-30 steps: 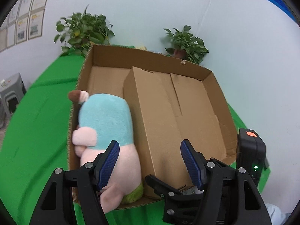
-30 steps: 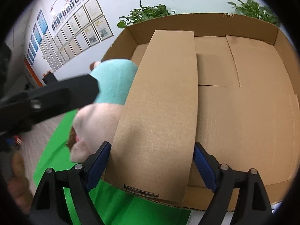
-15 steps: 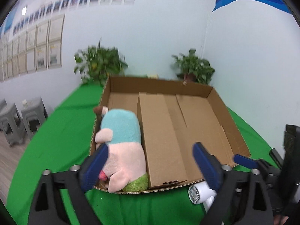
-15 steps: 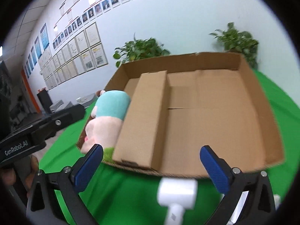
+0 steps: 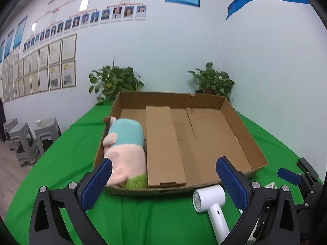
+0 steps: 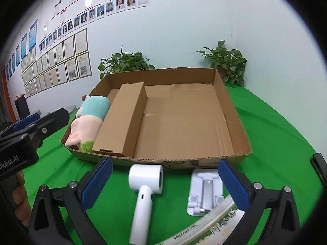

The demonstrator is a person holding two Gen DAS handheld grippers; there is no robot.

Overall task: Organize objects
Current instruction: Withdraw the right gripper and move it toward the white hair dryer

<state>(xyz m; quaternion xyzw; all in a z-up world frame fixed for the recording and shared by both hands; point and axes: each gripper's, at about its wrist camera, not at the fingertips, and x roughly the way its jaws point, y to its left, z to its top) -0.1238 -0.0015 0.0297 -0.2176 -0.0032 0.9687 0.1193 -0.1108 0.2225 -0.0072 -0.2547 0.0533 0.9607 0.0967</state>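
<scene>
A shallow cardboard tray (image 5: 243,122) (image 6: 231,110) stands on the green table. In it lie a pink and teal plush toy (image 5: 124,143) (image 6: 90,118) at the left and a long cardboard box (image 5: 163,147) (image 6: 124,120) beside it. A white hair dryer (image 5: 212,206) (image 6: 145,189) lies on the table in front of the tray. A white phone stand (image 6: 206,192) lies to its right. My left gripper (image 5: 163,181) is open and empty, held back from the tray. My right gripper (image 6: 163,183) is open and empty above the dryer.
A printed packet (image 6: 212,230) lies at the front edge near the phone stand. Two potted plants (image 5: 114,81) (image 5: 212,81) stand behind the tray by the wall. Grey stools (image 5: 24,140) stand on the floor at the left. The left gripper shows in the right wrist view (image 6: 30,130).
Both grippers have pulled back and up from the tray and opened wider. The hair dryer and the phone stand have come into view in front of the tray.
</scene>
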